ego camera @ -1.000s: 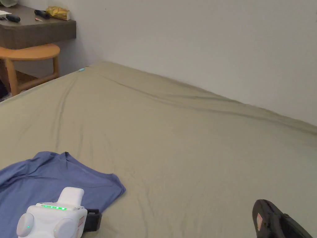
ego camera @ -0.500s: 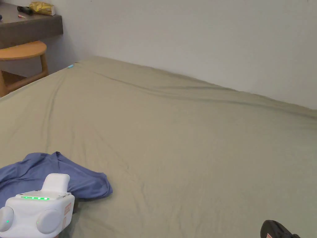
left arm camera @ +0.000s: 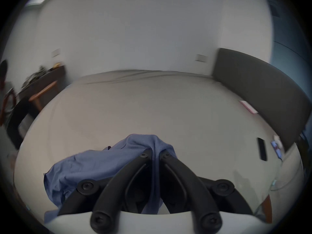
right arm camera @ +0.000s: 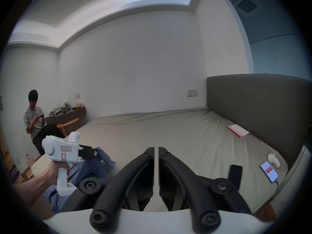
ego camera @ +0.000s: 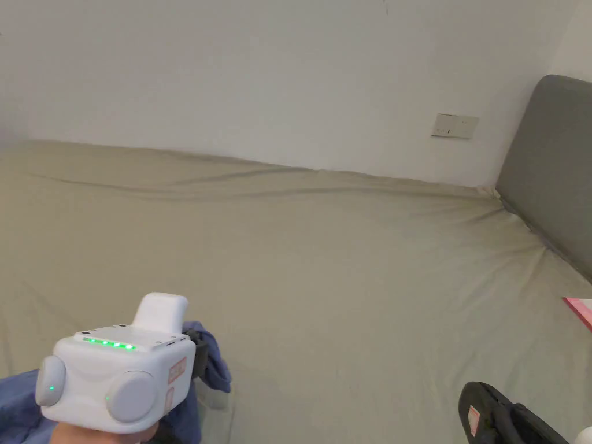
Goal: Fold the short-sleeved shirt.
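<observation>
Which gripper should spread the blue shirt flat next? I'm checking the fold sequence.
Left. The left gripper already pinches the bunched blue shirt above the bed, so it can probably drag it flat. The right gripper is shut, empty and off to the side.

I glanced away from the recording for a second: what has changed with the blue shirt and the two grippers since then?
The left gripper, now shut on the blue shirt, has gathered it from lying spread on the bed into a lifted bunch. The head camera also swung right, so the stool left the frame. The right gripper stays shut, empty, off the shirt.
</observation>
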{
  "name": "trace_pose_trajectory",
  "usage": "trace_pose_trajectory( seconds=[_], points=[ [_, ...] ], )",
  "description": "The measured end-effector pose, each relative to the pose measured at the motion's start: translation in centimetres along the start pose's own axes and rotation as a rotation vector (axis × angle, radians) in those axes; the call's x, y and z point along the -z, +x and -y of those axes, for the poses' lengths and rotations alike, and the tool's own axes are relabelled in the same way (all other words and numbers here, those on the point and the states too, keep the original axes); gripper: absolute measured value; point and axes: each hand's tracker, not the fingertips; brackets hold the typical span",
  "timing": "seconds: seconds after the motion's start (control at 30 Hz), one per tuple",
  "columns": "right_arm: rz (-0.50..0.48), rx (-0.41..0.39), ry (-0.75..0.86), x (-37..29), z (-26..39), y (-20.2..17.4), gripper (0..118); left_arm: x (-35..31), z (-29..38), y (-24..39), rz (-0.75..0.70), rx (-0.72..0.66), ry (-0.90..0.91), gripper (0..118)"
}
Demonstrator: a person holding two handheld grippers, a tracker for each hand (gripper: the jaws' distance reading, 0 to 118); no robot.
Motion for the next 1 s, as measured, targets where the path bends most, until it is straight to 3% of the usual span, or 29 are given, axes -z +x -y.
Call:
trace_pose_trajectory(
  seconds=[0.33, 0.47, 0.57, 0.6, 0.63, 0.67, 0.7, 0.77, 1.0],
  points=[
    [0.178, 0.019, 0.080, -4.4, -1.1, 7.1, 5, 0.6, 1.7, 23.6, 0.465, 0.218, -0.047, 6],
    [0.220, 0.047, 0.096, -5.3, -0.8, 8.7, 5, 0.1, 5.7, 28.6, 0.594, 0.287, -0.113, 6],
    [0.227, 0.067, 0.077, -5.3, -0.2, 9.4, 5, 1.2, 9.5, 29.8, 0.584, 0.329, -0.187, 6],
    [0.230, 0.066, 0.062, -5.1, 0.0, 9.5, 5, 1.7, 10.6, 29.5, 0.573, 0.317, -0.201, 10],
    [0.230, 0.065, 0.056, -5.1, 0.3, 9.5, 5, 2.2, 11.6, 29.1, 0.569, 0.310, -0.226, 41],
    [0.231, 0.064, 0.056, -5.1, 0.5, 9.5, 5, 2.7, 12.3, 28.7, 0.557, 0.308, -0.281, 87],
    [0.234, 0.063, 0.053, -4.9, 0.7, 9.4, 5, 3.1, 12.9, 27.8, 0.545, 0.294, -0.344, 113],
    [0.231, 0.064, 0.044, -4.6, 0.8, 9.2, 5, 2.9, 13.2, 25.4, 0.548, 0.202, -0.321, 110],
    [0.158, 0.047, 0.072, -3.6, -0.4, 6.4, 5, -3.1, 8.0, 14.3, 0.294, 0.062, -0.099, 110]
  ],
)
